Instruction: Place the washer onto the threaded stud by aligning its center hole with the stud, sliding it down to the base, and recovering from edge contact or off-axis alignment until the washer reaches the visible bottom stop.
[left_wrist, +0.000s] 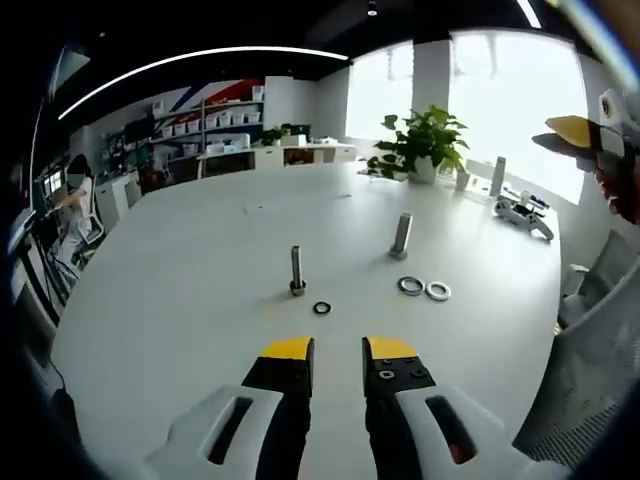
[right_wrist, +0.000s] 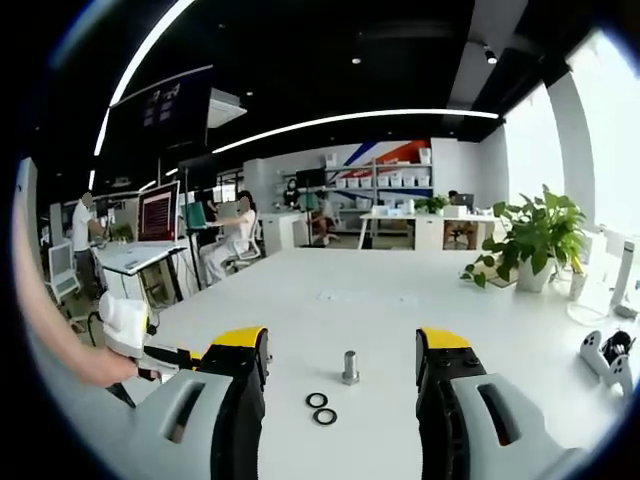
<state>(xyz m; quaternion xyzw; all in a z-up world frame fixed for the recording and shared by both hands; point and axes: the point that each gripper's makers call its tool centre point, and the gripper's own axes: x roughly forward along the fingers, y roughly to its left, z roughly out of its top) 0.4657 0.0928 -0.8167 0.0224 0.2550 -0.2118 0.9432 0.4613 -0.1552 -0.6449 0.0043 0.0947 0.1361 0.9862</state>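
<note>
Left gripper (left_wrist: 338, 352): yellow-tipped black jaws stand apart with a narrow gap, nothing between them, held above the white tabletop (left_wrist: 180, 290). Directly beyond its tips, slightly left of centre, lies a small dark ring washer (left_wrist: 321, 308), flat on the table and just beside the base of the slim upright threaded metal stud (left_wrist: 297, 271), which stands a little farther and to the left. The stud's long axis is vertical; the washer is not yet on it. Farther right stands a thicker grey metal stud (left_wrist: 401, 236), with two larger silver washers (left_wrist: 424, 288) lying flat side by side near its foot. Right gripper (right_wrist: 343, 345): jaws spread wide, empty, held over the same table. Between its tips, in the right gripper view, a short upright stud (right_wrist: 350, 367) stands with two dark rings (right_wrist: 320, 408) lying flat just nearer and left of it. Judgement: the left gripper is nearer the dark washer and lined up for a pick. No containers are in evidence; a potted green plant (left_wrist: 425, 140) stands at the far edge.
</note>
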